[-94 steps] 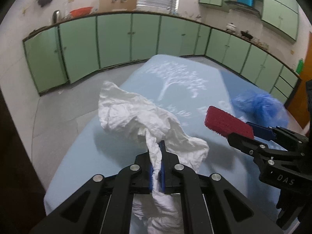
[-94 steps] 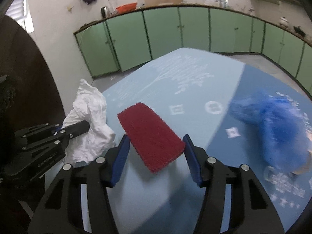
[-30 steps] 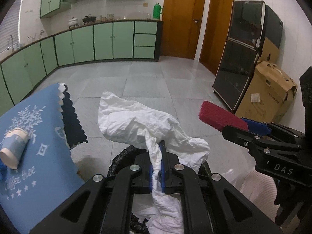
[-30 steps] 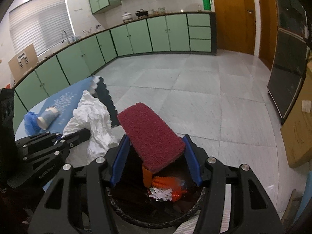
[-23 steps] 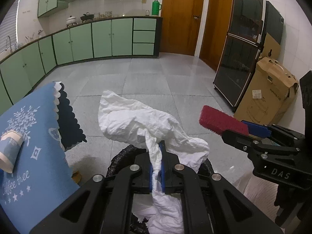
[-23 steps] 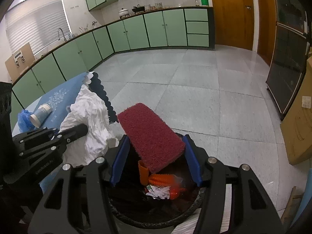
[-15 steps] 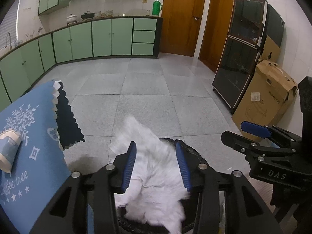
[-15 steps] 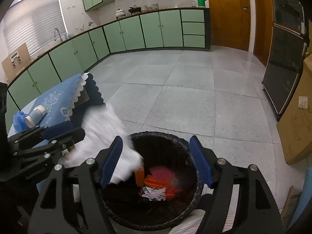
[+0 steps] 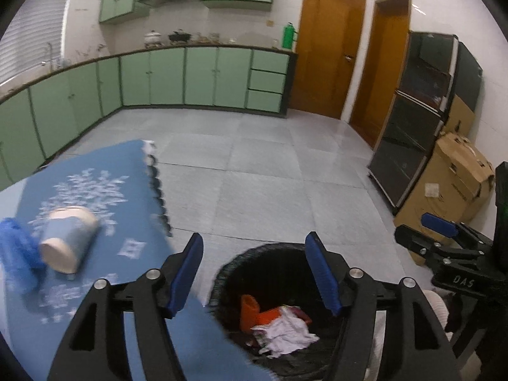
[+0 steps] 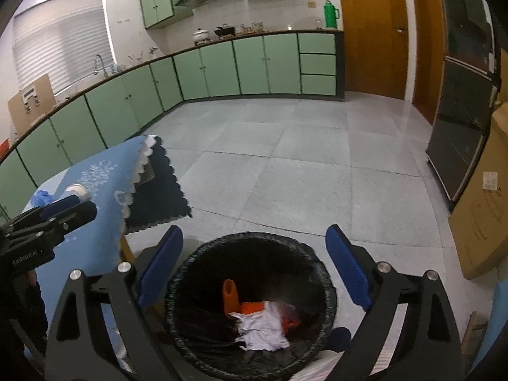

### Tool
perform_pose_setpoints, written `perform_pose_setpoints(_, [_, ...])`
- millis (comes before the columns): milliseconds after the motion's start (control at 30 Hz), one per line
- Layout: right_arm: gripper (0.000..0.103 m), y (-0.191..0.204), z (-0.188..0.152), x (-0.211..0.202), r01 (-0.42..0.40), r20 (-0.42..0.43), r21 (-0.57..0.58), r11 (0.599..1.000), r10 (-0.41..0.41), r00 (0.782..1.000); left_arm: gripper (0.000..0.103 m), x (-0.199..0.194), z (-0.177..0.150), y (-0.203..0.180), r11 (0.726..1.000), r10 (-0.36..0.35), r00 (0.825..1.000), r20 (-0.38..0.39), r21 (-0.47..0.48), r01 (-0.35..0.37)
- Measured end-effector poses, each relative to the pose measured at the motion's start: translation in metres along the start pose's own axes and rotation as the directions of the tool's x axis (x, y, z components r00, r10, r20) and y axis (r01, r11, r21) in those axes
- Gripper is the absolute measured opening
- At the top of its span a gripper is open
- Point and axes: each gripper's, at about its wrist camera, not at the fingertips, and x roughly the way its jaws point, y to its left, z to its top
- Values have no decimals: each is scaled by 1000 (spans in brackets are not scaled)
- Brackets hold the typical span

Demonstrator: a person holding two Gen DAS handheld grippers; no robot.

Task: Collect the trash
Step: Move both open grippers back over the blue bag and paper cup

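Both grippers are over the trash bin (image 10: 250, 314) right now, and nothing sits between either pair of jaws. My left gripper (image 9: 255, 273) has its blue pads spread apart and the jaws are opening wider; through the gap I see the near corner of the blue tablecloth (image 9: 104, 254) on one side and the bin's black rim on the other. My right gripper (image 10: 254, 270) is spread even wider, jaws opening too, and it frames the bin almost dead centre.

Inside the bin, which is lined with a black bag, the crumpled white cloth (image 10: 262, 328) lies on the bottom, partly on top of some orange trash (image 10: 231, 298). There's a bit of red stuff next to the white cloth, but it's too small and blurry for me to call what it is.

On the table there's a paper cup (image 9: 68, 243) lying on its side near the cloth's scalloped edge, with a crumpled blue plastic thing (image 9: 16, 254) touching it on the side away from the bin. That part is blurred in the left wrist view.

The bin stands on the grey tiled floor (image 10: 301, 165), just beside the table's corner. Green cabinets (image 10: 222, 66) run along the far wall, and a cardboard box (image 9: 451, 177) sits off to the right.
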Motion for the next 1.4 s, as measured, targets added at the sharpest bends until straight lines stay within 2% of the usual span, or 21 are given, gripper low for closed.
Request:
perform_pose_setpoints(233, [89,56,15,-3,-102,29,-58,993,104,994,70,-44,-7,57,987,146,988,51,-80,-142])
perform_pose_setpoints(400, [89,110,25,6,-195,29,-111,974,200,979,70,-72,-17,101,955,277,958,72,-130,-266])
perform_pose_setpoints(633, [89,182,35,24,-277,18,-180,944,285,958,70,-95,-35,161,904,393,918,47,-206,-376])
perform_pose_setpoints(967, [89,257,38,70,-318,-43,-198,927,316,948,70,-97,-53,214,845,487,873,5,-254,-470])
perform_pose_setpoints(1267, [89,309,32,102,-332,-95,-235,914,318,943,70,-93,-64,243,826,499,866,-27,-287,-485])
perform_pose_setpoints(1400, [89,328,29,120,-312,-126,-250,917,288,949,70,-92,-65,253,819,501,865,-35,-304,-487])
